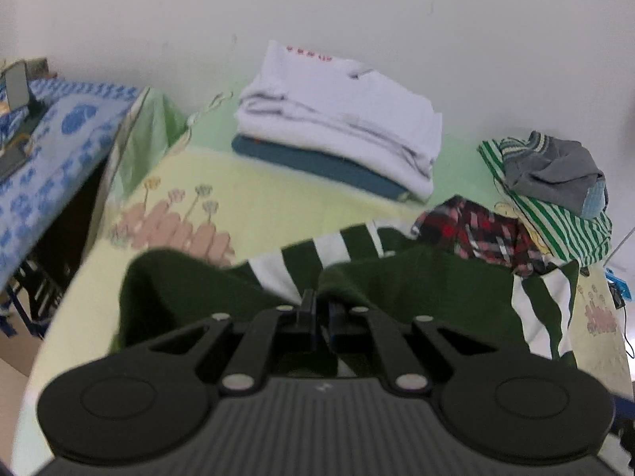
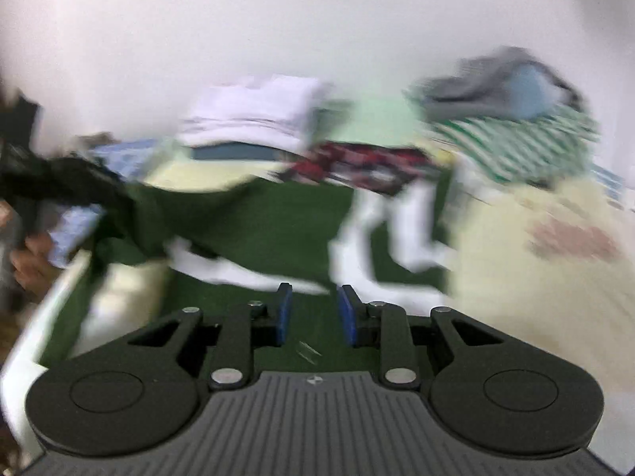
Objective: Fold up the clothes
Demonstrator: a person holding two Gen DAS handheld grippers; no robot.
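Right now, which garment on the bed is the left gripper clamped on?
The dark green garment with white stripes, spread nearest the camera; the left gripper pinches its edge. The plaid shirt lies untouched behind it.

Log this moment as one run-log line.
left gripper: shut on dark green white-striped garment | right gripper: open, above it | folded white stack: behind | view: blurred

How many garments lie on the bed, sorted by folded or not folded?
Folded, stacked: 2 (white folded garment, teal folded garment beneath)
Unfolded: 4 (dark green and white striped garment, red plaid shirt, thin green-striped white shirt, grey garment)
Total: 6
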